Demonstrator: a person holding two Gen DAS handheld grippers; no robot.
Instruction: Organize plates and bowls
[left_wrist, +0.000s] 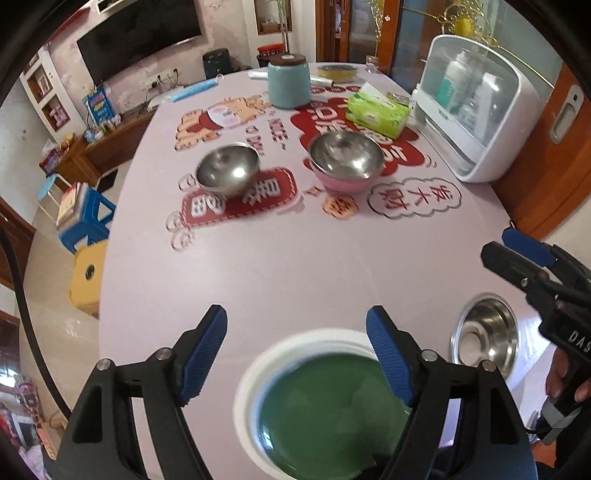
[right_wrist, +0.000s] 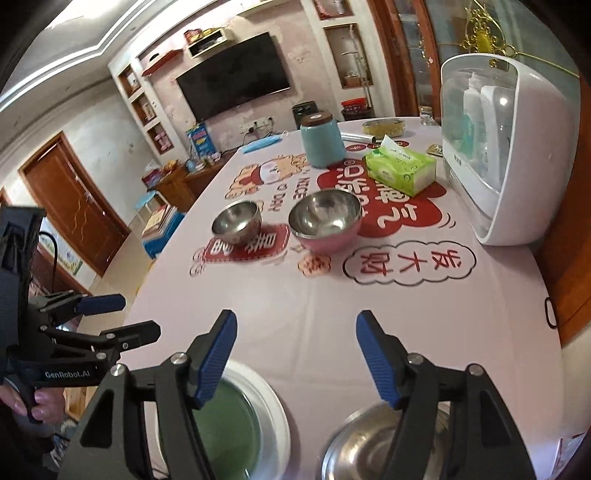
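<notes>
- Hovering with jaws spread and nothing between them, the left gripper (left_wrist: 297, 349) and right gripper (right_wrist: 295, 354) are looking freed for the next pick.
- Sitting under them at the counter's (left_wrist: 295, 266) near edge are a green plate (left_wrist: 332, 410) with a white rim and a steel dish (right_wrist: 373, 446), side by side.
- Waiting farther off are a steel bowl (left_wrist: 227, 170) and a steel bowl nested in a pink bowl (left_wrist: 345, 182), probably for stacking.

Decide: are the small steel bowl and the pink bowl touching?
Apart. The left wrist view shows tablecloth between the small steel bowl and the pink bowl.
</notes>
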